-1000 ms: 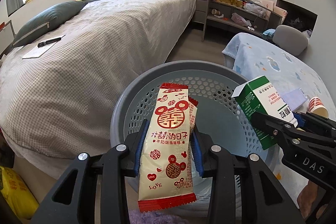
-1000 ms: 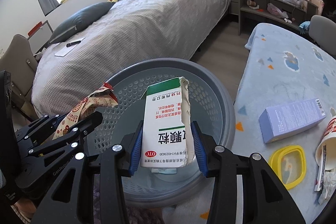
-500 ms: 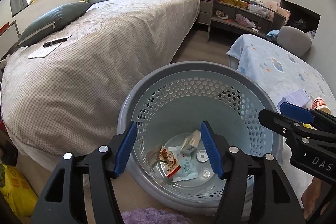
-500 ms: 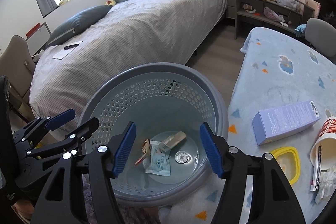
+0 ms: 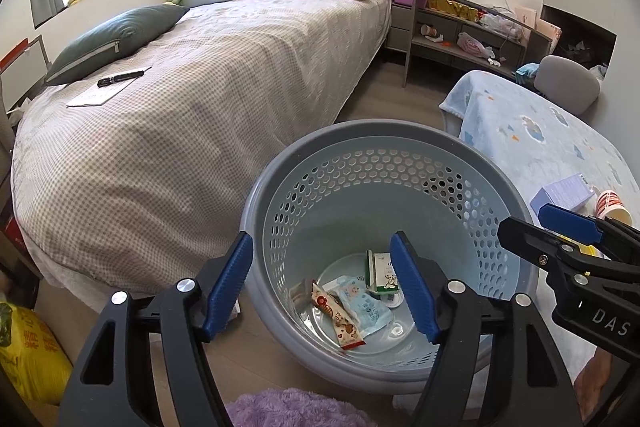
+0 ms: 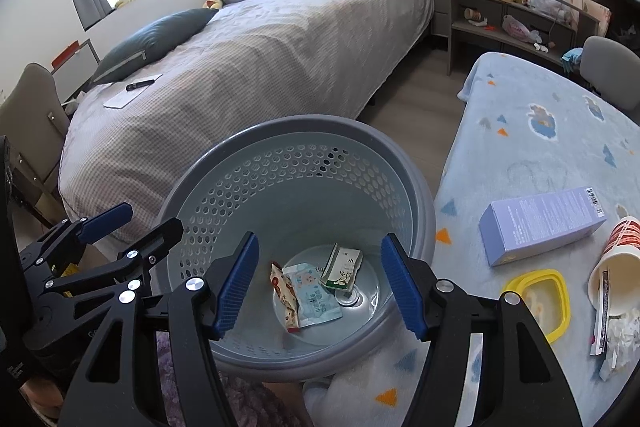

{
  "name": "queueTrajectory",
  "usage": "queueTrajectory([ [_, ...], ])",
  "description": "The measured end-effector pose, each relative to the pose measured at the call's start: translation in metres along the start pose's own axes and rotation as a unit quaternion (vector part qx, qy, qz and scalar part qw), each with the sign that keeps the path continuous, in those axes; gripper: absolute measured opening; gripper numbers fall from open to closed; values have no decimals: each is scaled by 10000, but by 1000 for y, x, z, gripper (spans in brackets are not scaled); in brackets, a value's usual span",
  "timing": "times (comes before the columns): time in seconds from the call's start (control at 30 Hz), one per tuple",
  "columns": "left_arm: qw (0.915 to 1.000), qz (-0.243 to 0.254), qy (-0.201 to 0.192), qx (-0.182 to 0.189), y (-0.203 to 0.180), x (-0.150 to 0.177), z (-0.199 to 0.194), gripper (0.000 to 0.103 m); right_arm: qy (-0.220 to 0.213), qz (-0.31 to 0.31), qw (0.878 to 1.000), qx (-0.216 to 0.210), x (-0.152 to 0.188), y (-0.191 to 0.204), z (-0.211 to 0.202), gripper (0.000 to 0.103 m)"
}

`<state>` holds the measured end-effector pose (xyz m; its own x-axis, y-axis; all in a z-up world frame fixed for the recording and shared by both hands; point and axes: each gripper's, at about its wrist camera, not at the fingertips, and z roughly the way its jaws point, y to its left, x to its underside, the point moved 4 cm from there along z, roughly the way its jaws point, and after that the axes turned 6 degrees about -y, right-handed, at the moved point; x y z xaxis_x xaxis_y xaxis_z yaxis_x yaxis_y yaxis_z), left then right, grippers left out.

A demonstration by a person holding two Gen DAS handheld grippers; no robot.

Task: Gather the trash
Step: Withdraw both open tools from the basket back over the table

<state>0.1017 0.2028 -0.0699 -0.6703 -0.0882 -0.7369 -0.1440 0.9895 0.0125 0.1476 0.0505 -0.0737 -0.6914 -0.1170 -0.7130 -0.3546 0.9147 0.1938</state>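
Below my jaws stands the bin, a grey perforated tub between the bed and the table. My left gripper hangs over its near rim with both blue pads spread wide and nothing between them. My right gripper hangs beside it, its pads just as wide apart and bare.

Framed between my left jaws, on the bin floor, lie three pieces of trash. Nearest my left pad is the red-and-cream wrapper. Touching its right side is the blue packet, lying flat. Beyond that, close to my right pad, the green-and-white carton lies tilted on its side, just beside the packet.

To the right of my right jaws, on the blue cloth of the table, lies a lilac box. Nearer, just off my right pad, sits a yellow lid. Farthest right, a paper cup lies tipped over with scraps in its mouth; all three are outside the bin.

From the left camera my right gripper shows side-on at the bin's right rim.
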Motion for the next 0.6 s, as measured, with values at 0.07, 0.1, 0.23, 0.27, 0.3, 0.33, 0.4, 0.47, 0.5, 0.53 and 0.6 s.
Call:
queueTrajectory([
  [0.07, 10000, -12, -2, -6, 0, 1, -2, 69, 2, -3, 10000, 1, 0, 0, 0, 63],
  [0.1, 10000, -18, -3, -11, 0, 1, -3, 70, 1, -7, 10000, 3, 1, 0, -1, 63],
  [0.23, 10000, -34, -9, -33, 1, 2, -6, 71, -30, -8, 10000, 11, 4, 1, -6, 66],
  [0.27, 10000, -39, -7, -37, 1, 2, -7, 71, -33, -8, 10000, 9, 5, 1, -8, 67],
  [0.3, 10000, -41, -3, -38, 0, 3, -7, 71, -37, -6, 10000, 8, 5, 1, -9, 67],
  [0.33, 10000, -44, 2, -39, 0, 3, -8, 72, -41, -2, 10000, 12, 6, 0, -11, 67],
  [0.4, 10000, -47, -3, -34, -1, 4, -11, 72, -44, 13, 10000, 7, 7, -1, -12, 67],
  [0.47, 10000, -43, -5, -37, -1, 4, -11, 72, -51, 23, 10000, 5, 7, -2, -14, 69],
  [0.5, 10000, -40, -5, -36, -1, 4, -11, 72, -57, 25, 10000, 3, 8, -2, -15, 69],
  [0.53, 10000, -36, -14, -42, -2, 4, -13, 72, -62, 26, 10000, -2, 8, -2, -17, 70],
  [0.6, 10000, -27, -37, -45, -3, 5, -17, 73, -79, 18, 10000, -8, 9, -2, -19, 71],
])
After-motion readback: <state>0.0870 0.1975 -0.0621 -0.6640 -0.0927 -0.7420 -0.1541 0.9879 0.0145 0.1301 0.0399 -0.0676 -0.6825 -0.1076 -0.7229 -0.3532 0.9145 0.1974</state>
